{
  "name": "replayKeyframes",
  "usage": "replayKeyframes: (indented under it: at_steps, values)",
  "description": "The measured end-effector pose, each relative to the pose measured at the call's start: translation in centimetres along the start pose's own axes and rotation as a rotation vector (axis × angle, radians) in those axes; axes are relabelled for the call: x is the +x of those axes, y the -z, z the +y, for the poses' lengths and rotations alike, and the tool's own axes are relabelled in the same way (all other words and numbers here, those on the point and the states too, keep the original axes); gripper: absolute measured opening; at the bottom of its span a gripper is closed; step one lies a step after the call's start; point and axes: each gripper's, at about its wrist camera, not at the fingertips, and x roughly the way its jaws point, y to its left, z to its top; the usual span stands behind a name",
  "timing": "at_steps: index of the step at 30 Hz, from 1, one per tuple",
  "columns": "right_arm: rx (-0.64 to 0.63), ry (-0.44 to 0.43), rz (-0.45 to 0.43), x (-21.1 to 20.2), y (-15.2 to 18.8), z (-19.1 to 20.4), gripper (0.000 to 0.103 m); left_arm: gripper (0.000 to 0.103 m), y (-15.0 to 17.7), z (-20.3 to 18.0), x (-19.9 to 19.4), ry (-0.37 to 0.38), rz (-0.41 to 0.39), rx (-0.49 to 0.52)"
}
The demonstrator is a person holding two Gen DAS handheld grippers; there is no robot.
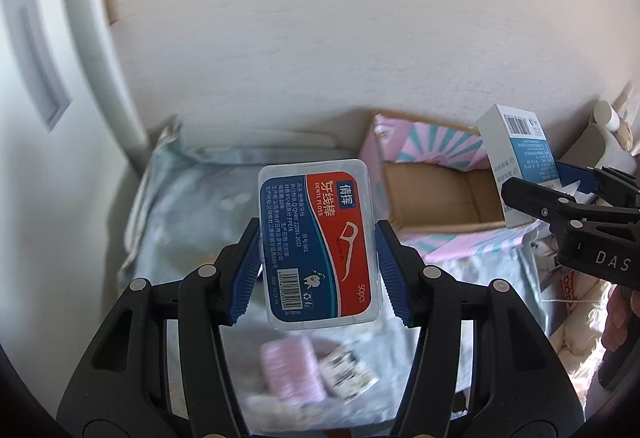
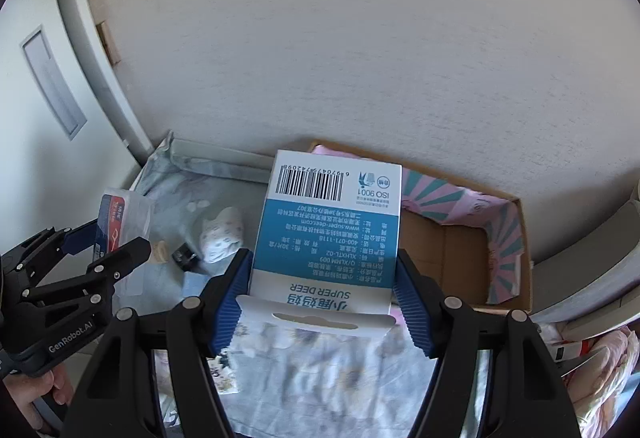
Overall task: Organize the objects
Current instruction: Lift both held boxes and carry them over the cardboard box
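Two grips show: the left hand-held gripper (image 1: 316, 258) clamps a floss box (image 1: 316, 238). The right hand-held gripper (image 2: 324, 278) clamps a blue-white carton (image 2: 328, 234). Items below on the bed (image 1: 192, 205) blur.

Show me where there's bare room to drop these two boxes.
The open cardboard box by the wall shows a bare brown floor. The cloth between it and the left wall is partly free. Nearer, it is crowded: a pink roll, a patterned pouch and a small black item.

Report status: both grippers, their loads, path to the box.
Left gripper shut on floss case. Right gripper shut on white carton. Cardboard box ahead, open, nothing blocking.
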Motion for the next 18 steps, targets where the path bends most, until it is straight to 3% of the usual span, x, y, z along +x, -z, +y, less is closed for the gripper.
replayKeyframes:
  at_steps: [11,18]
  values:
    - [0.099,0.078,0.004,0.4,-0.6,-9.5,0.065,0.052,-4.2,-8.8,4.3,0.063,-0.013,0.079]
    - [0.21,0.139,0.067,1.6,0.7,-14.6,0.065,0.052,-5.4,-13.4,7.7,0.095,0.015,0.132]
